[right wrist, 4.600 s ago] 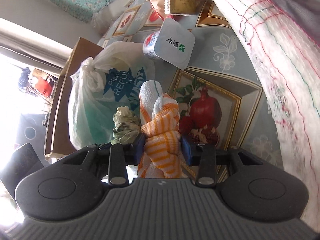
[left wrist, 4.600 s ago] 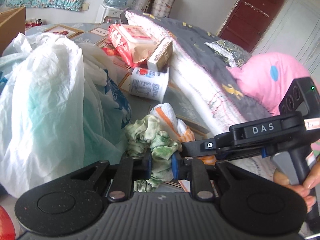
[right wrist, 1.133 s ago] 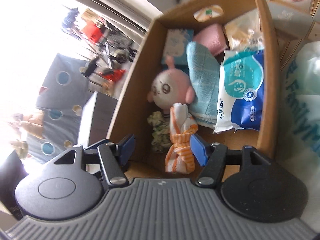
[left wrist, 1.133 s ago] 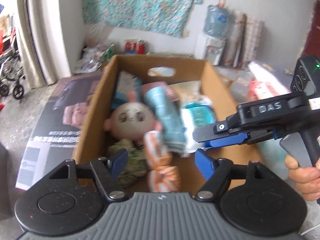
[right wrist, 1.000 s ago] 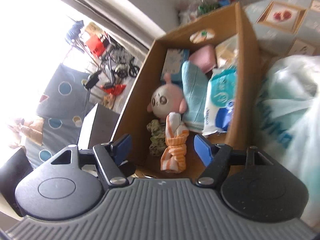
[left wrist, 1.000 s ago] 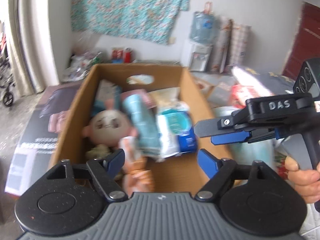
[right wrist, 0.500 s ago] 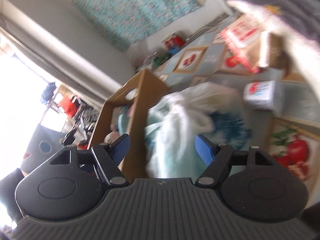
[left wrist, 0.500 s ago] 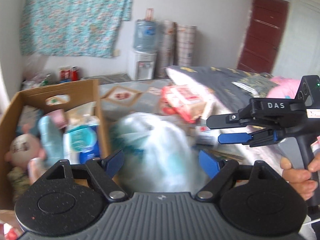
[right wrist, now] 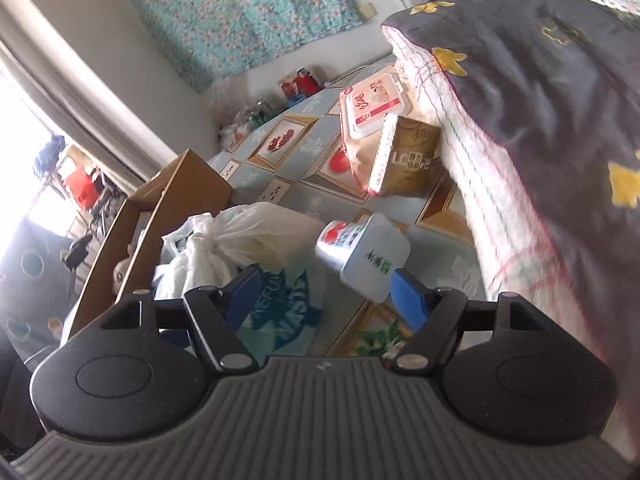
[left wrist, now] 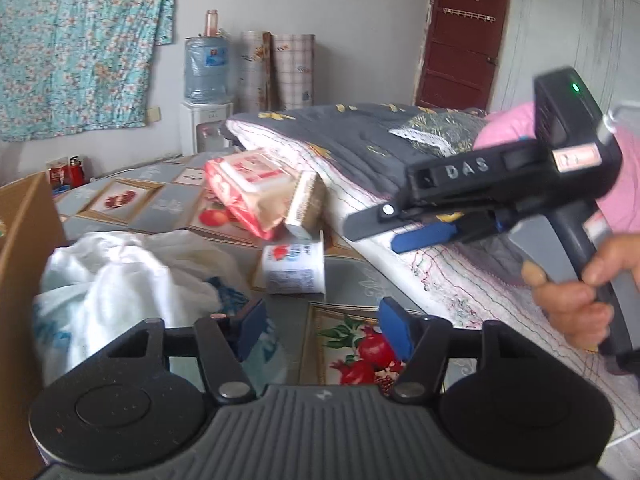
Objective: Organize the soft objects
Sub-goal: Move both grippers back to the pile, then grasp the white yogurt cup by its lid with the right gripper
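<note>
My left gripper [left wrist: 322, 330] hangs over the fruit-print mat [left wrist: 360, 356]. Its jaws are closing with nothing between them. The white plastic bag [left wrist: 120, 280] lies just left of it, beside the cardboard box [left wrist: 24, 248]. A hand [left wrist: 576, 300] holds my right gripper [left wrist: 372, 236] out over the folded quilt's edge [left wrist: 440, 276]. In the right wrist view the right gripper [right wrist: 324, 296] is open and empty. The tipped yogurt cup [right wrist: 364, 256] lies just beyond its right finger, and the bag [right wrist: 248, 240] just beyond its left finger. The red wipes pack [right wrist: 372, 108] leans on a brown carton [right wrist: 408, 156].
The dark quilt [left wrist: 380, 152] with a pink pillow [left wrist: 504, 128] fills the right side. The cardboard box [right wrist: 168, 200] stands at the left with a plush face [right wrist: 120, 276] showing inside. A water dispenser [left wrist: 206, 120] and rolls stand by the far wall.
Both grippers have swung away from the cardboard box to the right, over the bag and mat. The left jaws have narrowed. The two cloths held earlier lie in the box.
</note>
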The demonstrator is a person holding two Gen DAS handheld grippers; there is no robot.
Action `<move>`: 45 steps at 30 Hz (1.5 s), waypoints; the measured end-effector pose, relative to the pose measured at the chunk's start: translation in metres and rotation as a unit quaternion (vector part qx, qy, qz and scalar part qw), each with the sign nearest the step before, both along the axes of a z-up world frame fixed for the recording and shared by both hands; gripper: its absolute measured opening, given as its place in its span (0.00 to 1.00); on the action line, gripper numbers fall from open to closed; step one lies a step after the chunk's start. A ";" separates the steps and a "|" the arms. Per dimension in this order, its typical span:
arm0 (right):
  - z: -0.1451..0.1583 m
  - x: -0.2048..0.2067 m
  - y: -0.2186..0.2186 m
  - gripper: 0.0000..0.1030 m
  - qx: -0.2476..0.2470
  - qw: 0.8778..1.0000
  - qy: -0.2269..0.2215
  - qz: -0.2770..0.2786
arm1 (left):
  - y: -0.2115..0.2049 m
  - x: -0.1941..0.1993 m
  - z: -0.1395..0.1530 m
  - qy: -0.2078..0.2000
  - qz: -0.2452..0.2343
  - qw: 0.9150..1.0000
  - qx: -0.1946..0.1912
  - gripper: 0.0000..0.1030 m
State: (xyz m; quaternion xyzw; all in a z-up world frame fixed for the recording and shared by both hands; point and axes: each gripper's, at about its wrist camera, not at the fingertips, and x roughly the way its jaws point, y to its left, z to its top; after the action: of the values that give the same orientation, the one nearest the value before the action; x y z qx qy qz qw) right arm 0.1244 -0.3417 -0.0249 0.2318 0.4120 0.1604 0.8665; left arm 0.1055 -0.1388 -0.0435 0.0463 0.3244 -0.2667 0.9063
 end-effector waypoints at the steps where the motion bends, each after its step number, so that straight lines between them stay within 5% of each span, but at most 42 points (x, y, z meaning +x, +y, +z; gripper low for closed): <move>1: -0.001 0.008 -0.003 0.70 0.000 1.000 -0.001 0.007 | -0.004 0.004 -0.004 0.002 -0.003 1.000 0.002 0.56; 13: -0.053 0.086 -0.001 0.70 0.034 0.998 0.023 0.047 | -0.045 0.063 -0.049 0.038 0.022 0.999 0.027 0.22; 24: -0.071 0.097 0.010 0.70 0.032 0.996 0.026 0.082 | -0.061 0.077 -0.077 0.055 0.037 0.997 0.043 0.08; 39: -0.054 0.066 -0.008 0.70 0.091 0.991 0.087 0.047 | -0.027 0.058 -0.055 0.133 0.029 0.989 -0.066 0.06; 45: -0.047 0.059 -0.011 0.70 0.106 0.986 0.122 0.027 | -0.017 0.047 -0.038 0.130 0.017 0.986 -0.107 0.10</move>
State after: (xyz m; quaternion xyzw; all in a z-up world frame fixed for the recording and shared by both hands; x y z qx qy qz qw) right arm 0.1832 -0.3529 -0.0724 0.3288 0.5014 0.1971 0.7756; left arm 0.1524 -0.1557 -0.0810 -0.0913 0.4096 -0.2881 0.8608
